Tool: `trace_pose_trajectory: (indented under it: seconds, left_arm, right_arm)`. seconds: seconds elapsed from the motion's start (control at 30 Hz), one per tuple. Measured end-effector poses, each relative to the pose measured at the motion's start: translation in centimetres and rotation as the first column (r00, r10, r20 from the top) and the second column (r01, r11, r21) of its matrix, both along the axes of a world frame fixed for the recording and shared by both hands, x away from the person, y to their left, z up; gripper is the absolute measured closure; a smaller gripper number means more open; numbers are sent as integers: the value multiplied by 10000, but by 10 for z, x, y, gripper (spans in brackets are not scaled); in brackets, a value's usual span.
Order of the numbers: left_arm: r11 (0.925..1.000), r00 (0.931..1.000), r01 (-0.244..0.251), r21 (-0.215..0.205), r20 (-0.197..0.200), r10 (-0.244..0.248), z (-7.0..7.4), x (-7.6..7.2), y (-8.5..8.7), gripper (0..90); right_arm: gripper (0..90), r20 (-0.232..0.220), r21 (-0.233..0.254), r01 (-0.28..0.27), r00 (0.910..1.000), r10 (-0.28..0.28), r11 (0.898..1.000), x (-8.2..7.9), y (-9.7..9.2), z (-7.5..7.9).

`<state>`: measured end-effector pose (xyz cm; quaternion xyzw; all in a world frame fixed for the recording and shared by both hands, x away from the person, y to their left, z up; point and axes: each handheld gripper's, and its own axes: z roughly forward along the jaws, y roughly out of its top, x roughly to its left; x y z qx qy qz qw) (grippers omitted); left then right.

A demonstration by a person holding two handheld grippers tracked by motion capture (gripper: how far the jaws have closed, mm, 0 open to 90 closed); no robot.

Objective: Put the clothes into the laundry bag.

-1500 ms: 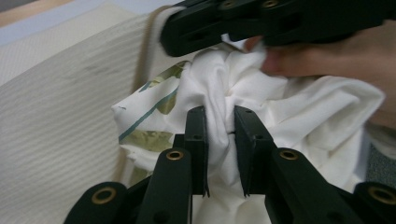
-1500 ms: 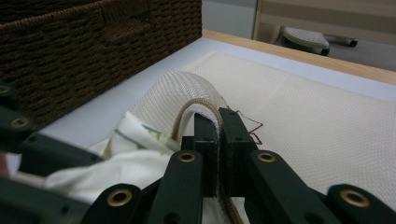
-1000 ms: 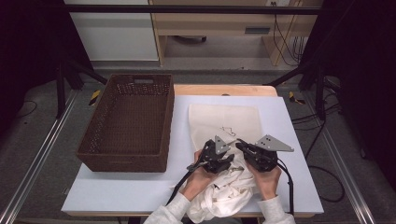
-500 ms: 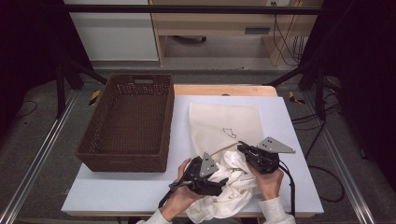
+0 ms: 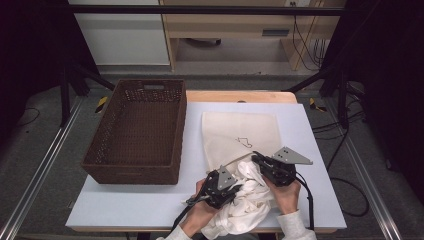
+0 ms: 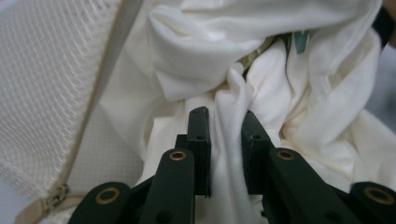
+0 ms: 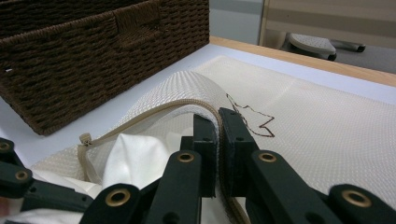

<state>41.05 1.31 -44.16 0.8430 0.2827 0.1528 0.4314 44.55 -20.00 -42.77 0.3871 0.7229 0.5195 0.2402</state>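
Now | left gripper (image 6: 224, 135) pinching soft white cloth (image 6: 299, 107) | right gripper (image 7: 219, 140) clamping mesh bag (image 7: 327, 121) rim

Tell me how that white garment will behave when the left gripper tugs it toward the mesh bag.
The white garment looks floppy: it lies in soft folds, so it will likely stretch and trail. The left gripper, whose jaws have just been closing, pinches only a thin ridge, which may slip. The mesh bag seems limp too; the right gripper holds its zipped edge up.
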Motion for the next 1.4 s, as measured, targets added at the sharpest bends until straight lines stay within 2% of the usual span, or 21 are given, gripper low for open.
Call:
trace_pose_trajectory:
  seconds: [0.07,0.2,0.3,0.33,0.4,0.43,0.53,0.63,0.7,0.73,0.77,0.83,0.9,0.93,1.0,1.07,1.1,1.2,1.27,1.33,1.4]
  left_arm:
    - [9998,9997,-174,25,173,173,7,4,-4,775]
    - [9990,9988,-456,32,202,455,14,19,-12,775]
    - [9950,9948,-981,205,297,975,8,33,-19,773]
    - [9918,9927,-1172,504,343,1155,2,38,-22,771]
    - [9892,9915,-1296,677,203,1285,-8,46,-25,758]
    - [9904,9925,-1221,649,148,1213,-13,49,-25,749]
    - [9926,9934,-1139,412,195,1132,-12,47,-20,681]
    - [9963,9964,-840,164,-94,842,-3,41,-11,514]
    - [9983,9984,-437,-391,-368,422,5,33,-4,408]
    - [9980,9986,-243,-583,-486,215,11,26,-1,376]
    - [9981,9990,-134,-608,-430,108,13,21,1,339]
    - [9987,9999,118,-496,-92,-123,18,8,1,296]
    - [9987,9995,265,-424,-154,-272,16,-1,-2,258]
    - [9993,9995,279,-260,-168,-283,11,-3,-6,241]
    - [9997,9998,132,221,-155,-128,-2,0,-14,227]
    - [9998,9989,57,208,-466,-47,-12,5,-18,219]
    - [9999,9982,-20,139,-592,28,-16,7,-19,227]
    - [9981,9984,-113,604,-542,146,-20,9,-20,365]
    - [9946,9982,-432,940,-371,469,-19,9,-21,531]
    - [9943,9986,-474,958,-205,496,-20,8,-21,694]
    - [9957,9986,-512,774,-50,518,-19,7,-20,760]
  right_arm:
    - [859,29,45,23,10000,-23,10000,0,-1,0]
    - [849,135,112,46,9999,-47,9999,-2,-2,1]
    - [850,93,203,-16,10000,14,9998,-2,-3,2]
    - [851,84,190,-16,10000,15,9998,-2,-2,2]
    - [852,65,160,-50,10000,49,9999,-2,-1,2]
    - [853,70,96,-101,9999,100,9999,-2,-1,2]
    - [855,85,-99,-110,9999,111,9999,-3,1,2]
    - [856,84,-172,-181,9998,183,9997,-2,-2,2]
    - [856,110,-238,-190,9998,192,9995,-2,-2,2]
    - [856,110,-242,-189,9998,192,9995,-2,-3,2]
    - [856,88,-217,-189,9998,191,9996,-2,-3,2]
    - [856,78,-225,-198,9998,200,9996,-2,-3,2]
    - [856,114,-292,-174,9998,177,9994,-2,-3,2]
    - [856,107,-256,-152,9998,155,9996,-2,-2,2]
    - [855,79,-233,-109,9999,111,9997,-2,-2,2]
    - [854,86,-209,-57,9999,58,9998,-2,-1,2]
    - [854,79,-195,-40,10000,41,9998,-2,-1,1]
    - [855,12,-101,-23,10000,23,9999,0,0,0]
    - [855,-49,-145,-7,10000,6,9999,1,2,-1]
    - [856,-16,-206,-11,10000,10,9998,1,2,-2]
    - [857,-30,-209,19,10000,-19,9998,1,2,-2]
